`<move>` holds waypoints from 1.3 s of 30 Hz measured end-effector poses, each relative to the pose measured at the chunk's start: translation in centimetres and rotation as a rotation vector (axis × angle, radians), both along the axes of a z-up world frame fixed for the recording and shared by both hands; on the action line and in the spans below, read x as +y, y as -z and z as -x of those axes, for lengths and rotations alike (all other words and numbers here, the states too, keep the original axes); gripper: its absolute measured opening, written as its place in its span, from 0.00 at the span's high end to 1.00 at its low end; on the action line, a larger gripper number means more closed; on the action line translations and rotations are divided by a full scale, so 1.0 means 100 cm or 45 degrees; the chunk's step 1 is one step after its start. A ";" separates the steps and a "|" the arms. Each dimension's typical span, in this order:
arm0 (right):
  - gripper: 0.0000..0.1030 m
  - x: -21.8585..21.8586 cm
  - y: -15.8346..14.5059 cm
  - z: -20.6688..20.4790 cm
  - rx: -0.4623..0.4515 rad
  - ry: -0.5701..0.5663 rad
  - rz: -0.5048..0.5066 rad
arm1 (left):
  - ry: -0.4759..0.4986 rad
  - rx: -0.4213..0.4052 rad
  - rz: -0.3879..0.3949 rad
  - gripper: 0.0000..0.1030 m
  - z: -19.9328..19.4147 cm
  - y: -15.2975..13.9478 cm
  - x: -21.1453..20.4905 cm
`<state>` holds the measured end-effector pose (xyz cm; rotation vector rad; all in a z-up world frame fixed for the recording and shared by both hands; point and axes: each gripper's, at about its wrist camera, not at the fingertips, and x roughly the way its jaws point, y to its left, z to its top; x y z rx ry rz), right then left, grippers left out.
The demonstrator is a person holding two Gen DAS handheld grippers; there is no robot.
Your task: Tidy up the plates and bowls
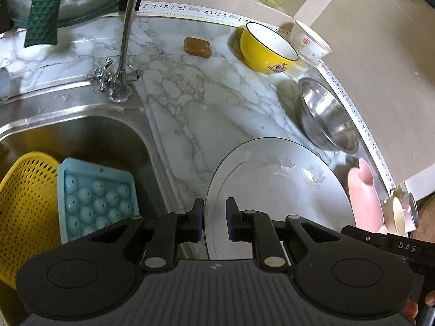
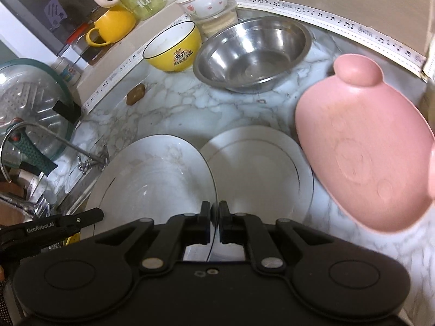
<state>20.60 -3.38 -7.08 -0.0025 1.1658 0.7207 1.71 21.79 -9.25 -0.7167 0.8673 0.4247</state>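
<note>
My right gripper [image 2: 214, 212] is shut on the rim of a clear glass plate [image 2: 155, 174], held tilted above the marble counter. My left gripper [image 1: 214, 217] is open, its jaws straddling the near edge of that same glass plate [image 1: 277, 190] without closing on it. Beside the plate lies a white gold-rimmed plate [image 2: 261, 168] flat on the counter. A pink pig-shaped plate [image 2: 361, 149] stands tilted at the right. Behind are a steel bowl [image 2: 252, 54], a yellow bowl [image 2: 174, 49] and a white flowered bowl [image 2: 204, 0].
A steel sink [image 1: 81, 135] holds a yellow colander [image 1: 24, 212] and a blue ice tray [image 1: 95, 198]. A tap [image 1: 125, 40] stands at the sink's corner. A brown soap bar [image 1: 197, 47] lies on the counter. A glass pot lid [image 2: 30, 103] leans at left.
</note>
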 end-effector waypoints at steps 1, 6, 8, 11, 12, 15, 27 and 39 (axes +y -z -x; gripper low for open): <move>0.93 -0.003 -0.001 0.004 -0.001 0.002 -0.001 | 0.000 -0.003 0.005 0.85 0.004 0.000 -0.003; 0.93 -0.018 -0.001 0.021 0.002 0.018 -0.007 | 0.019 -0.004 0.004 0.85 0.021 0.000 -0.017; 0.93 -0.024 0.000 0.027 0.003 0.026 -0.009 | 0.023 -0.003 0.009 0.85 0.028 0.002 -0.022; 0.93 -0.034 0.003 0.038 0.008 0.042 -0.009 | 0.037 0.002 0.015 0.85 0.036 0.005 -0.030; 0.93 -0.037 0.004 0.041 0.011 0.050 -0.008 | 0.046 0.007 0.011 0.85 0.039 0.007 -0.034; 0.93 -0.047 0.007 0.052 0.013 0.065 0.000 | 0.071 0.013 0.017 0.85 0.045 0.010 -0.043; 0.93 -0.087 0.018 0.079 0.005 0.160 0.011 | 0.211 0.029 0.010 0.85 0.053 0.021 -0.074; 0.92 -0.101 0.031 0.083 0.013 0.211 0.006 | 0.267 0.051 -0.022 0.85 0.047 0.026 -0.081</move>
